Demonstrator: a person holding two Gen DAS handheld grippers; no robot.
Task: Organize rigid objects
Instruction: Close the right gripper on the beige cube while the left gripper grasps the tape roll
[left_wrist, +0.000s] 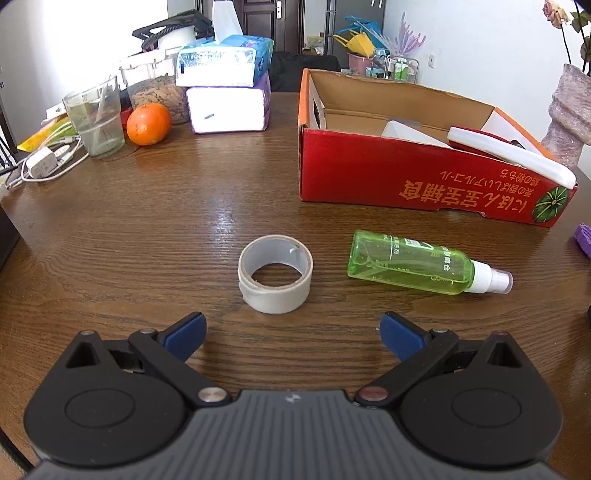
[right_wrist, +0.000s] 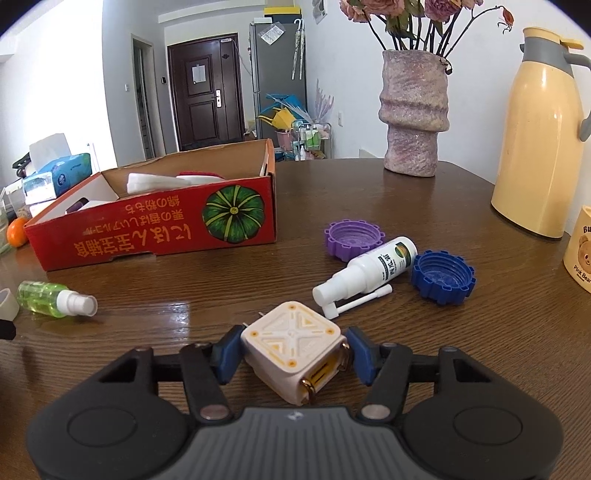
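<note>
My right gripper (right_wrist: 291, 334) is shut on a cream cube charger (right_wrist: 291, 343) with yellow trim, its blue pads against two opposite sides, low over the wooden table (right_wrist: 221, 288). Beyond it lie a white spray bottle (right_wrist: 373, 269), a purple cap (right_wrist: 352, 240) and a blue cap (right_wrist: 443, 277). My left gripper (left_wrist: 291, 319) is open and holds nothing. A grey tape roll (left_wrist: 275, 273) lies just ahead of its fingertips. A green spray bottle (left_wrist: 410, 264) lies on its side to the right of the roll. The red cardboard box (left_wrist: 369, 177) stands behind, with white items inside.
An orange (left_wrist: 147, 123), a glass (left_wrist: 98, 122), stacked tissue packs (left_wrist: 225, 85) and a white charger with cable (left_wrist: 40, 162) crowd the far left. A pink vase (right_wrist: 413, 110), a yellow thermos (right_wrist: 539, 140) and a bear cup (right_wrist: 580, 251) stand at the right.
</note>
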